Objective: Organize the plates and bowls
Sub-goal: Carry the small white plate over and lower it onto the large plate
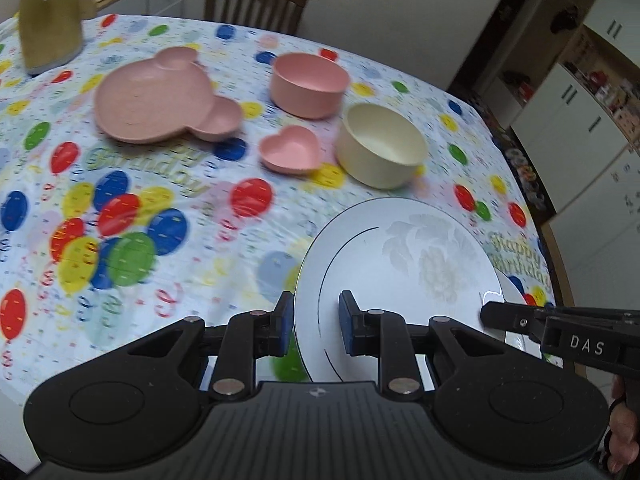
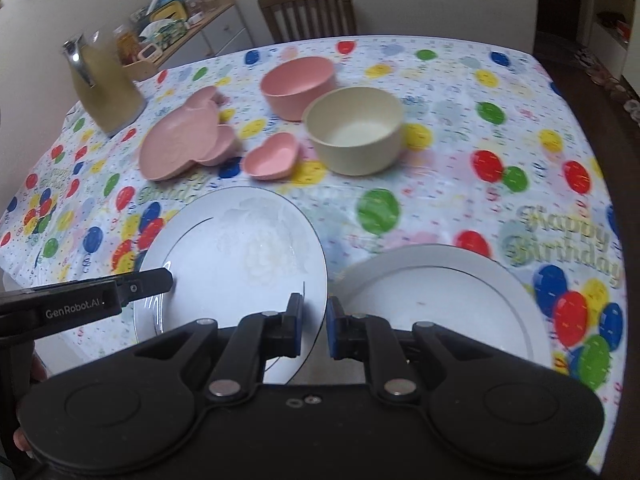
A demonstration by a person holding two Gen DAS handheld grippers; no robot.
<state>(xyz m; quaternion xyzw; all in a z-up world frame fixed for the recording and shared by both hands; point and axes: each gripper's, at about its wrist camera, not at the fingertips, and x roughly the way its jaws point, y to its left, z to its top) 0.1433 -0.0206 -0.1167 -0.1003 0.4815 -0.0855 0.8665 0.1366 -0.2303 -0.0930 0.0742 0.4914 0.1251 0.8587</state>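
A white plate with a faint flower pattern hangs tilted above the balloon tablecloth, held by both grippers. My left gripper is shut on its left rim. My right gripper is shut on its right rim. A second white plate lies flat on the table just right of the held one. Farther back stand a cream bowl, a pink bowl, a small pink heart dish and a pink bear-shaped plate.
A tall yellow jug stands at the back left of the table. A wooden chair is behind the far edge, and a shelf with clutter is by the wall. White cabinets are at the right.
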